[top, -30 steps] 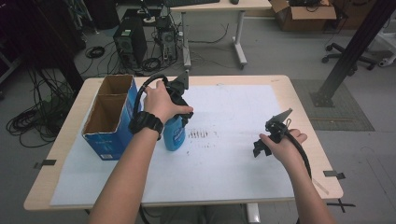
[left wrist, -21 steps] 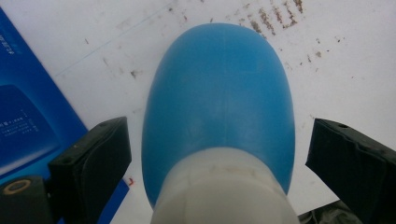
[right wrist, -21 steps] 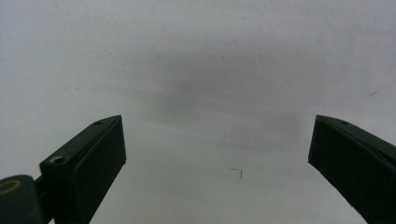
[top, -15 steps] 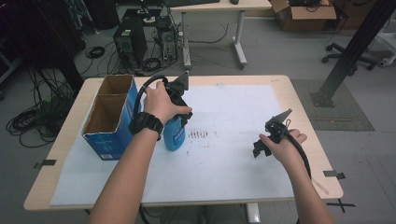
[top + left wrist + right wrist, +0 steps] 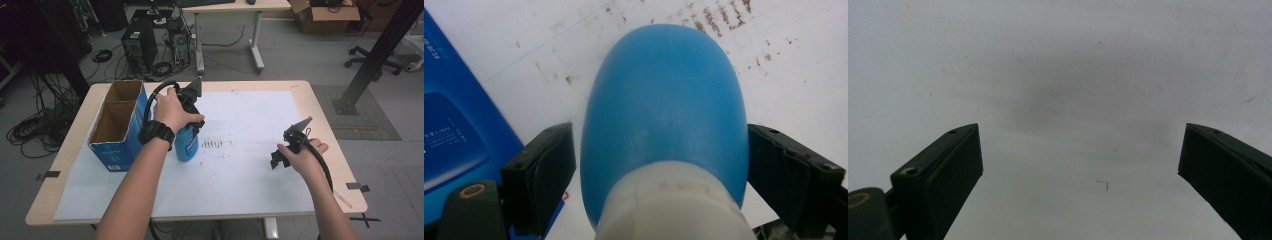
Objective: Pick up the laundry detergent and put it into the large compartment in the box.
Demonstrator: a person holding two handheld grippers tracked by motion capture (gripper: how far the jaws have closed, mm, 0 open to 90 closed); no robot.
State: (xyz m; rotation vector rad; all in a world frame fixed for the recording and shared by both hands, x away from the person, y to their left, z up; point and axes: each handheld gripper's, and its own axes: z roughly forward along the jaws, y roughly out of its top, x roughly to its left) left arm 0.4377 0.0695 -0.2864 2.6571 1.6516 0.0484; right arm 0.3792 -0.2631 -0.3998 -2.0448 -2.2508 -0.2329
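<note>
Closing around the blue bottle (image 5: 664, 110), left tool (image 5: 659, 170) nearly grips.

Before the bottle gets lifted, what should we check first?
1. Blue bottle sits between the left gripper jaws: ok. They have just been closing around it.
2. Both pads press firmly on the bottle: cannot tell.
3. Bottle stands upright on the white paper: ok.
4. Blue box beside the bottle is open on top: ok.
5. Right gripper is open, empty and away from the bottle: ok.
</note>
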